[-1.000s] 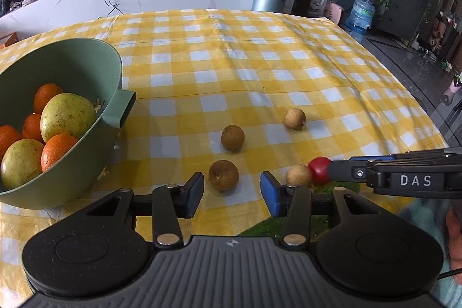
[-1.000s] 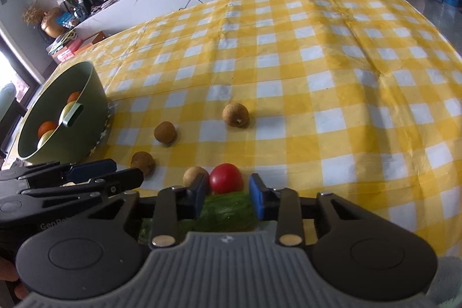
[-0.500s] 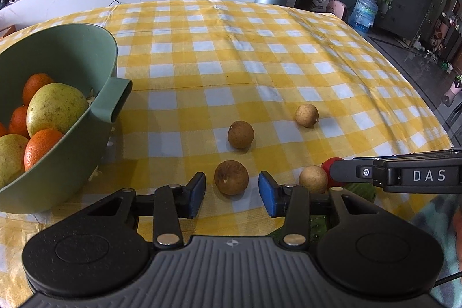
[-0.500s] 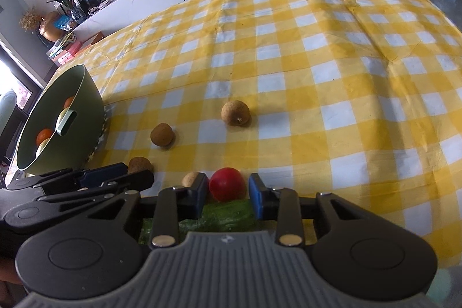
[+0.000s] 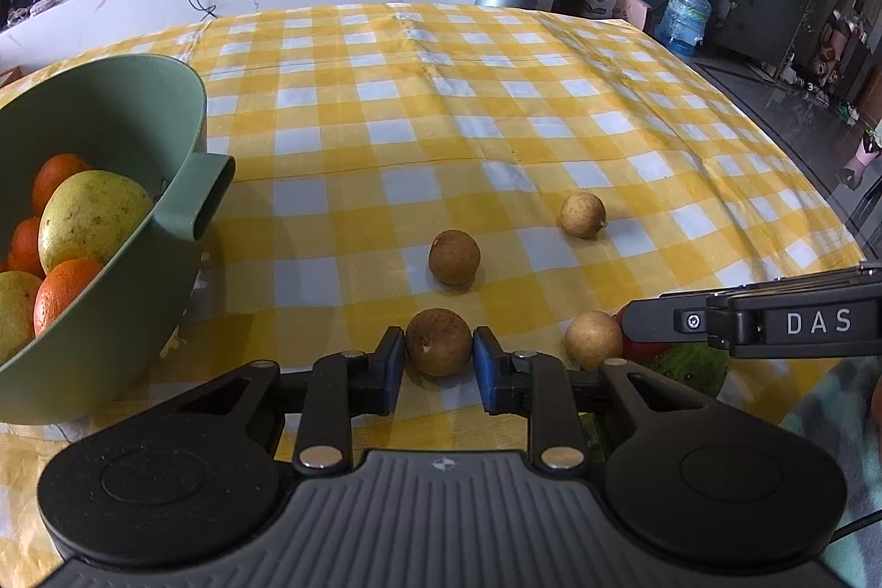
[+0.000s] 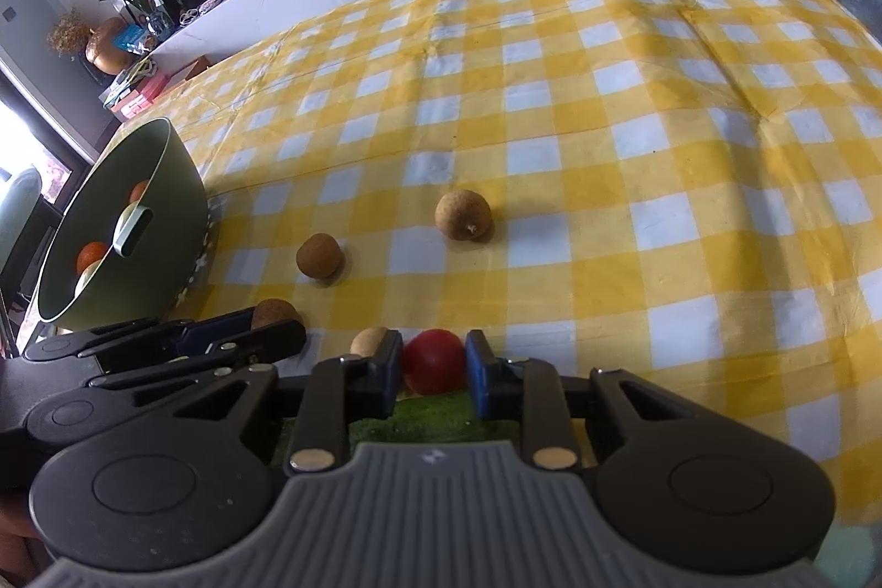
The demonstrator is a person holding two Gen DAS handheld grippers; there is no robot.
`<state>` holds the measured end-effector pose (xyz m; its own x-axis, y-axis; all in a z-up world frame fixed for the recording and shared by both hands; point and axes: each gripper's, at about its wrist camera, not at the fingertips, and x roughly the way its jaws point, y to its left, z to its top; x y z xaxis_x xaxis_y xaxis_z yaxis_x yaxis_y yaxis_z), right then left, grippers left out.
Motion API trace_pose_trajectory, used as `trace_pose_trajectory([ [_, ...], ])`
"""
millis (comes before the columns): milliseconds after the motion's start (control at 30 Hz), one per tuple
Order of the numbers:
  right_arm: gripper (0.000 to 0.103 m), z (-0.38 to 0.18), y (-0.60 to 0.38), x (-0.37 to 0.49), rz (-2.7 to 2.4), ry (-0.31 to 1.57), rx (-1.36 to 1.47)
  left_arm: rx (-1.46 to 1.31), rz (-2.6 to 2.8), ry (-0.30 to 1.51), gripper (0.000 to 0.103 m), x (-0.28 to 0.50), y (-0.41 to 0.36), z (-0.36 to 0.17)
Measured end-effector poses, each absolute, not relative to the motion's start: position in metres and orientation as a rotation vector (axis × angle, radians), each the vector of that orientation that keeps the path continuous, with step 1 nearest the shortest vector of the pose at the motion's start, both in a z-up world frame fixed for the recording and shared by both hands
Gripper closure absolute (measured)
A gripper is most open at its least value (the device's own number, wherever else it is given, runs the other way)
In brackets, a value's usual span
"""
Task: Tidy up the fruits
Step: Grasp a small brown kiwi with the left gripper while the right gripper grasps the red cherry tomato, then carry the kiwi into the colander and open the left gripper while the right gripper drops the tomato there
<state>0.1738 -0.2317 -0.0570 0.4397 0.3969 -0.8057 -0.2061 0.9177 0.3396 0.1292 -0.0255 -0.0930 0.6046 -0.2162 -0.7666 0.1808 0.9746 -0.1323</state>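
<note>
My left gripper point(image 5: 438, 359) is closing its jaws, and the blue pads touch both sides of a brown round fruit point(image 5: 438, 345) lying on the checked cloth. The jaws of my right gripper point(image 6: 433, 365) are closing too, with its pads against a red tomato point(image 6: 433, 359). In the left wrist view the right gripper's fingers point(image 5: 716, 321) reach in from the right. Three more small fruits lie loose: a brown one point(image 5: 453, 257), a tan one point(image 5: 582, 216) and a tan one point(image 5: 593, 340) beside the tomato. The green bowl point(image 5: 182, 103) at the left holds oranges and yellow-green fruit.
A green vegetable point(image 6: 430, 422) lies under the right gripper at the table's near edge. The yellow checked cloth point(image 6: 606, 147) stretches bare beyond the fruits. The table's right edge point(image 5: 816, 202) drops to the floor. The bowl's handle point(image 5: 212, 197) sticks out toward the fruits.
Both grippers closed: the left's pads came in against the brown fruit and the right's against the tomato. The left wrist view edged forward a little.
</note>
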Motion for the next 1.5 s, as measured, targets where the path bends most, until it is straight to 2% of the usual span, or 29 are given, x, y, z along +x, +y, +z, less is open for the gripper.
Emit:
trace_pose_trajectory([
  [367, 0.083, -0.052, -0.236, 0.170, 0.388, 1.007, 0.228, -0.047, -0.219, 0.865, 0.074, 0.121, -0.023, -0.079],
  [733, 0.083, -0.039, -0.239, 0.159, 0.392, 0.914, 0.235, -0.038, -0.207, 0.790, 0.074, 0.098, -0.018, -0.033],
  [1067, 0.083, -0.019, -0.244, 0.149, 0.435, 0.861, 0.364, -0.066, -0.175, 0.737, 0.074, 0.083, 0.004, -0.003],
  [1500, 0.083, 0.024, -0.179, 0.153, 0.613, 0.817, 0.375, -0.138, -0.090, 0.700, 0.074, 0.081, 0.055, 0.012],
])
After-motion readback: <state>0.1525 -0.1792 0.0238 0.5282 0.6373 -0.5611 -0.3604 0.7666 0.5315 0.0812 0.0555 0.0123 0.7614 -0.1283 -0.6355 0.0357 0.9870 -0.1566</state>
